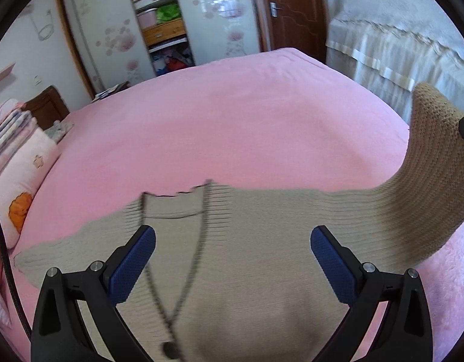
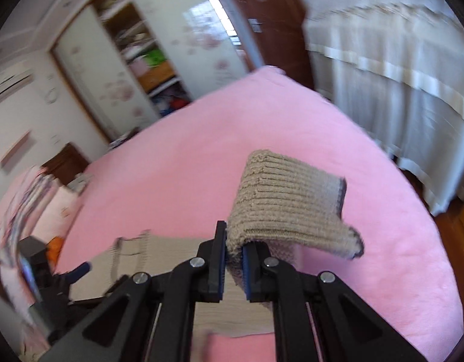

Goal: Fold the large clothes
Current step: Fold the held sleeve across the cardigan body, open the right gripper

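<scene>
I saw the open wardrobe (image 1: 162, 21) holding boxes and clothes on its shelves. My left hand-held gripper (image 1: 232, 238) hung spread wide above the beige cardigan (image 1: 247, 271) lying on the pink bed (image 1: 216, 126). My right hand-held gripper (image 2: 234, 259) clenched its lifted sleeve (image 2: 286, 205).

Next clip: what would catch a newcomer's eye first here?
The big pink bed fills both views, with a beige knit cardigan spread flat across its near side. The right gripper pinches the cardigan's sleeve, lifted off the bed, while the left gripper hangs open above the cardigan's front.
</scene>
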`<action>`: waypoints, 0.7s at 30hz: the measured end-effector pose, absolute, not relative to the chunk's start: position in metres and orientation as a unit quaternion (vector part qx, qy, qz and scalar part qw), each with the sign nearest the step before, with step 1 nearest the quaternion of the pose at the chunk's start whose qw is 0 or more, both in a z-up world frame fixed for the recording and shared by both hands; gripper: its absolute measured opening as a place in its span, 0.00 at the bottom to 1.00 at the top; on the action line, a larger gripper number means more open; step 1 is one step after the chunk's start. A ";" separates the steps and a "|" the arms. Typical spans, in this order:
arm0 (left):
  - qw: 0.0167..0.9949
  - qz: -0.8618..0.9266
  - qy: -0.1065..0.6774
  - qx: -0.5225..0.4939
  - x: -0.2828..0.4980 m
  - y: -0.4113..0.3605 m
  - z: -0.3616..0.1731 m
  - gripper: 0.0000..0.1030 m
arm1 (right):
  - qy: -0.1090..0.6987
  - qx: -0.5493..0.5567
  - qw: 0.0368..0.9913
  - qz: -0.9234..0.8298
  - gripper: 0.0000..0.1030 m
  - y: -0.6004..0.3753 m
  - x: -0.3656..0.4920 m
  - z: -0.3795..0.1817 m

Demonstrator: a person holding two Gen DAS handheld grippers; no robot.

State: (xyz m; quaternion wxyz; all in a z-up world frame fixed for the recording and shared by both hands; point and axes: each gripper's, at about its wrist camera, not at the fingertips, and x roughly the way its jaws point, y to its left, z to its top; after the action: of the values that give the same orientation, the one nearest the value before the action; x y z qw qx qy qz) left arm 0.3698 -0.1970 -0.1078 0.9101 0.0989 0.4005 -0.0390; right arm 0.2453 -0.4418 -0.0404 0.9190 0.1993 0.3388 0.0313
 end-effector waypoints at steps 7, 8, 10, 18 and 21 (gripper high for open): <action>0.911 0.020 0.408 0.050 0.365 -0.053 -0.099 0.99 | 0.363 0.118 0.913 0.144 0.08 -0.262 0.283 -0.024; 0.910 0.028 0.411 0.050 0.364 -0.038 -0.102 0.99 | 0.374 0.110 0.908 0.153 0.08 -0.238 0.291 -0.031; 0.905 0.046 0.420 0.049 0.362 -0.003 -0.113 0.99 | 0.397 0.084 0.900 0.158 0.09 -0.194 0.306 -0.051; 0.876 0.073 0.477 0.023 0.365 0.080 -0.169 0.99 | 0.528 0.007 0.834 0.159 0.23 -0.082 0.340 -0.155; 0.869 0.066 0.491 0.010 0.371 0.094 -0.184 0.99 | 0.524 0.005 0.835 0.170 0.34 -0.074 0.333 -0.154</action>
State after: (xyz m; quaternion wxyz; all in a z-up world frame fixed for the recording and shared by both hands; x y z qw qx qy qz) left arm 0.3710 0.0938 -0.1838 0.8687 0.0095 0.4908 0.0659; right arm 0.3329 -0.0744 -0.1542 0.8345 0.0047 0.5242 0.1698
